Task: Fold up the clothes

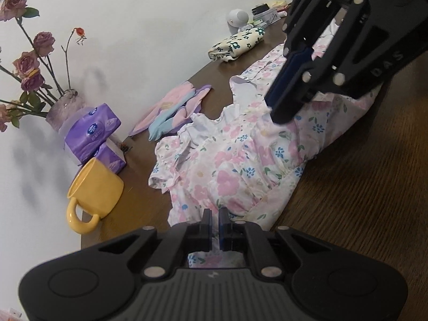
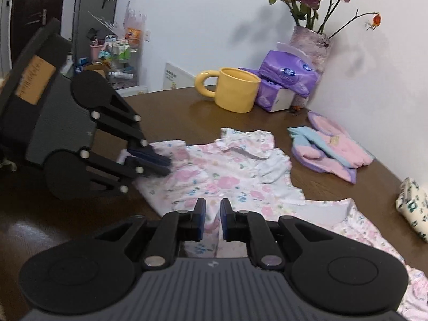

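Observation:
A white garment with pink and blue flowers (image 1: 235,165) (image 2: 222,171) lies rumpled on the brown wooden table (image 1: 361,187) (image 2: 174,112). In the left wrist view my left gripper (image 1: 215,214) is shut on the garment's near edge, with fabric pinched between its pads. My right gripper (image 1: 278,112) reaches in from the upper right, shut on a fold near the garment's middle. The right wrist view shows my right gripper (image 2: 212,203) closed on floral fabric, and my left gripper (image 2: 165,165) clamped on the garment's left edge.
A yellow mug (image 1: 96,187) (image 2: 235,91), purple tissue packs (image 1: 93,131) (image 2: 286,75) and a vase of roses (image 1: 61,107) (image 2: 310,40) stand by the wall. A folded pink-and-blue garment (image 1: 174,109) (image 2: 331,147) and a folded cream flowered cloth (image 1: 238,44) (image 2: 412,203) lie beyond.

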### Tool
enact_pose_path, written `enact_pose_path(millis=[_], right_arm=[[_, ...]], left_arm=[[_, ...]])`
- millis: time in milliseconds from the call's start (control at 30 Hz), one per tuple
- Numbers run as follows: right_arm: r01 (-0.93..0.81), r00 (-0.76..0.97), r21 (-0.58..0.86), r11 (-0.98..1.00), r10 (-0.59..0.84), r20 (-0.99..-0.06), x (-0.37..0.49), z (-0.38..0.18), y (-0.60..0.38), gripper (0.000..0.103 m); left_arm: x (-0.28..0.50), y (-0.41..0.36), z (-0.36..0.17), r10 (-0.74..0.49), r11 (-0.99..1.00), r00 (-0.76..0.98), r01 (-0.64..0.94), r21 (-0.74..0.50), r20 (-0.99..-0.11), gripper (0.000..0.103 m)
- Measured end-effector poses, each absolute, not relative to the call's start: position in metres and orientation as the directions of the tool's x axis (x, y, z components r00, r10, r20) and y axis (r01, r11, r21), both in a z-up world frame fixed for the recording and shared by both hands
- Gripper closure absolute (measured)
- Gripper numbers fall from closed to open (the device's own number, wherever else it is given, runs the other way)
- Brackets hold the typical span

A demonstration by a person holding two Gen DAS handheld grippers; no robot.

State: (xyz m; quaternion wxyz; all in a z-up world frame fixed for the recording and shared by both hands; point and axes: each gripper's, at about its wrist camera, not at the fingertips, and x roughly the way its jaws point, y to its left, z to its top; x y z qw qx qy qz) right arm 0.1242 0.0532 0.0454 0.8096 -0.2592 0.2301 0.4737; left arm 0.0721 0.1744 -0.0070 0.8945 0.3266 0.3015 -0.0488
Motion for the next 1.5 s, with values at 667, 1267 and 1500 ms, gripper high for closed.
enact_pose_path(millis=[667,1267,1500], right_arm=[[-0.932,0.338,-0.148,0.33,0.648,-0.683,0.127,0.01,0.062,0.092],[-0.928,0.342,-0.139,0.346,0.642,-0.686,0.129,0.011,0.045,0.085],[-0.929,0.336,-0.127,0.346,0.651,-0.68,0.131,0.01,0.043,0.085]], left_arm=[[0.058,0.186,0.024,0.147,0.85,0.822,0.18,0.496,-0.55,0.097],[0.068,0.193,-0.005,0.185,0.844,0.801,0.168,0.51,-0.569,0.103],[0.067,0.194,-0.004,0.202,0.843,0.811,0.14,0.518,-0.548,0.096]])
